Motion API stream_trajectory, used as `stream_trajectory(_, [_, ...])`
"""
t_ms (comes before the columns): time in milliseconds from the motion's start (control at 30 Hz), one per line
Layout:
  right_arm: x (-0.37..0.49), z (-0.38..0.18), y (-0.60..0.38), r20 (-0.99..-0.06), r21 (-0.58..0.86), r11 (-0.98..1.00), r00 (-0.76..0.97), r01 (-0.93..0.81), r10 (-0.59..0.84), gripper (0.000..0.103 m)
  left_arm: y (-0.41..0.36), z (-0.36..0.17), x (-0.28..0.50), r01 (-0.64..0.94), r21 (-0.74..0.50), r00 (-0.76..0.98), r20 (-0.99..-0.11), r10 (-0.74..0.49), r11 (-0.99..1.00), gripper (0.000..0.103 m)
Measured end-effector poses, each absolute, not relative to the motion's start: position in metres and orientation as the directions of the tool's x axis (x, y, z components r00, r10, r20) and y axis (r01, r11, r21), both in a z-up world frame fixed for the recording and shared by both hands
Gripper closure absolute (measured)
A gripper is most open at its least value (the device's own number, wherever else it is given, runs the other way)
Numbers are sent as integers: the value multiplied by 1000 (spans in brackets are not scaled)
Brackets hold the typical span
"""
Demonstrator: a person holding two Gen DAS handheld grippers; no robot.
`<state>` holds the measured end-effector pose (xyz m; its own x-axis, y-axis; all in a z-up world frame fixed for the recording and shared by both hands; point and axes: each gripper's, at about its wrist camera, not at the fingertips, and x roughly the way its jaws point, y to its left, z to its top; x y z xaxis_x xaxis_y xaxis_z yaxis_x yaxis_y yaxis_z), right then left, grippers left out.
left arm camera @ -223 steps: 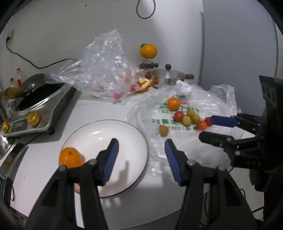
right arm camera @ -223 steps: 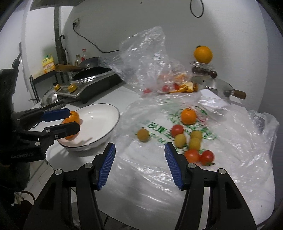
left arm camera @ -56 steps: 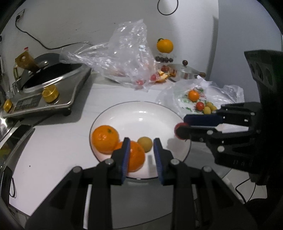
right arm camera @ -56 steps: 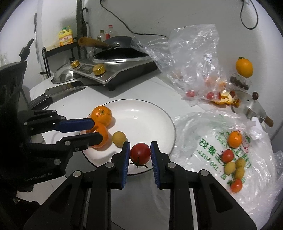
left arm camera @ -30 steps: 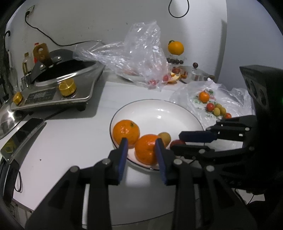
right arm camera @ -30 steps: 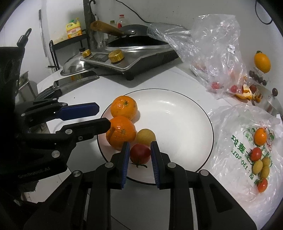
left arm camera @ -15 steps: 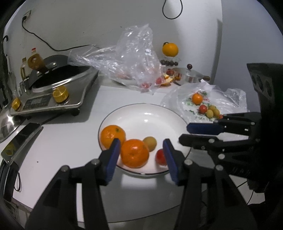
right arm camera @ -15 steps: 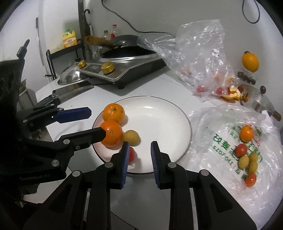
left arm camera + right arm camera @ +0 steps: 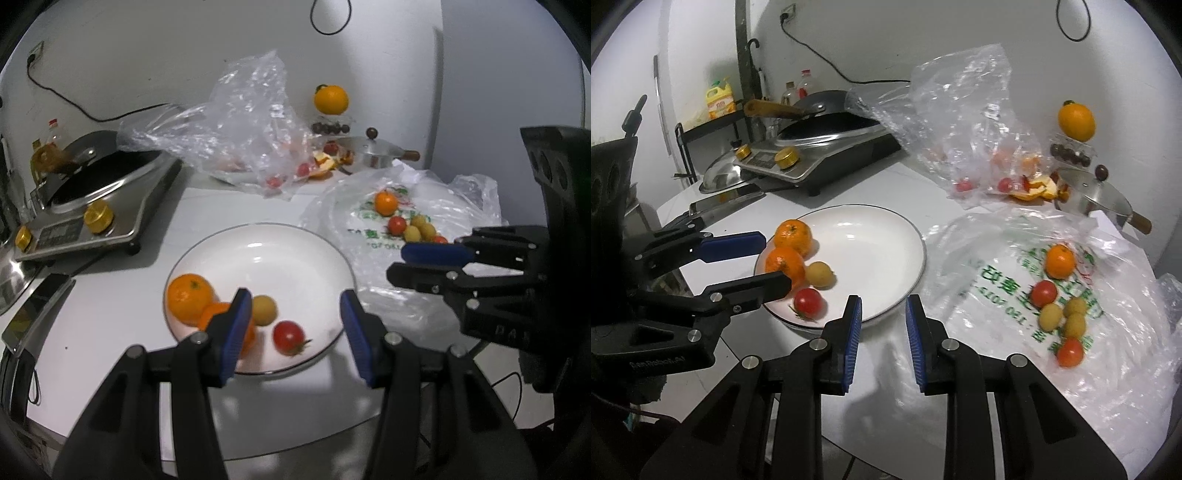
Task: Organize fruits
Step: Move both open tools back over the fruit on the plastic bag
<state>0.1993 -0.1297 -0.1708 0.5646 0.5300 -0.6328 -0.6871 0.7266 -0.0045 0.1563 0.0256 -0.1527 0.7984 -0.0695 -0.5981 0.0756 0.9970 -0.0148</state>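
A white plate [image 9: 280,258] holds two oranges [image 9: 793,232], a yellow fruit [image 9: 820,274] and a red tomato [image 9: 809,301] near its front rim. My left gripper [image 9: 294,293] is open, hovering in front of the plate with nothing between its pads. My right gripper [image 9: 883,300] is shut to a narrow gap and empty, above the table between the plate and a flat white plastic bag [image 9: 1108,350]. On the bag lie a small orange [image 9: 1060,261], two tomatoes [image 9: 1043,293] and three yellow fruits [image 9: 1051,317].
An induction cooker with a wok [image 9: 99,206] stands at the left and a phone [image 9: 33,314] lies near the table's left edge. At the back are a crumpled clear bag [image 9: 251,122], a pot lid [image 9: 373,151] and a large orange [image 9: 330,99].
The tomato left my right gripper and now lies on the plate. My left jaws widened. Both grippers pulled back from the plate, and the right one shifted toward the bag.
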Motion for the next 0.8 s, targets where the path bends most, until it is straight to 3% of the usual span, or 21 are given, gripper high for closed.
stream_trajectory(800, [229,-180,-223,-619,32,817,630,-576,469,77,-45,-151,189,173,31,766,-632,-115,984,52])
